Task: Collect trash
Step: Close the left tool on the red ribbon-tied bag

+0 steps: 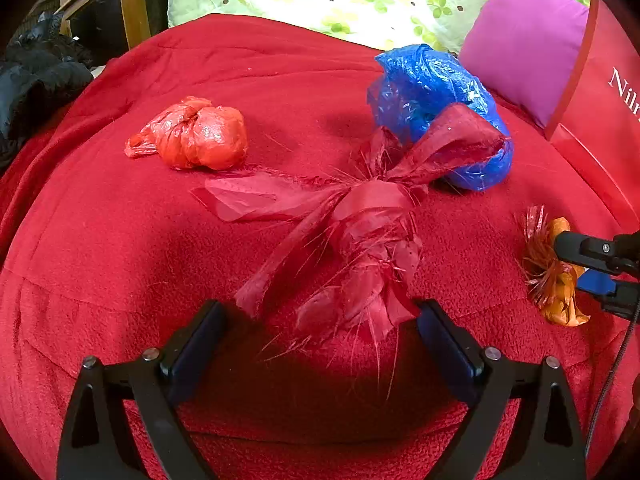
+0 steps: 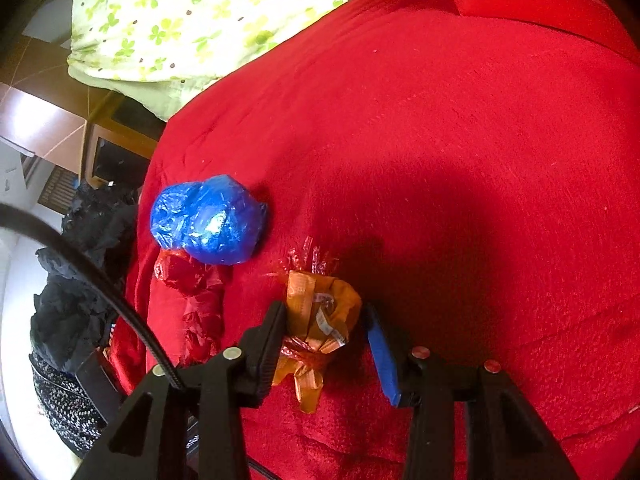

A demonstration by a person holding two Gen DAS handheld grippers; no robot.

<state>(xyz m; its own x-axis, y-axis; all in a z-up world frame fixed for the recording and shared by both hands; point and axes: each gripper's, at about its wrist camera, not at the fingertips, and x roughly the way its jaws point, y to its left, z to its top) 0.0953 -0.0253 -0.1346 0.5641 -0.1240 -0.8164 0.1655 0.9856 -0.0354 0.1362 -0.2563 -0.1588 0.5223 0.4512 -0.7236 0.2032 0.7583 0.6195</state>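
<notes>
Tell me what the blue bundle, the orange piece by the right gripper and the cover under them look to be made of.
Blue bundle: thin plastic film, glossy, going by its fine crinkles and bright glints. Orange piece: looks like crumpled, semi-translucent plastic wrap with a frayed, shiny fringe and a small printed label; it could be cellophane. Red cover: soft matte fleece-like fabric, with a fuzzy nap and stitched seams.
</notes>
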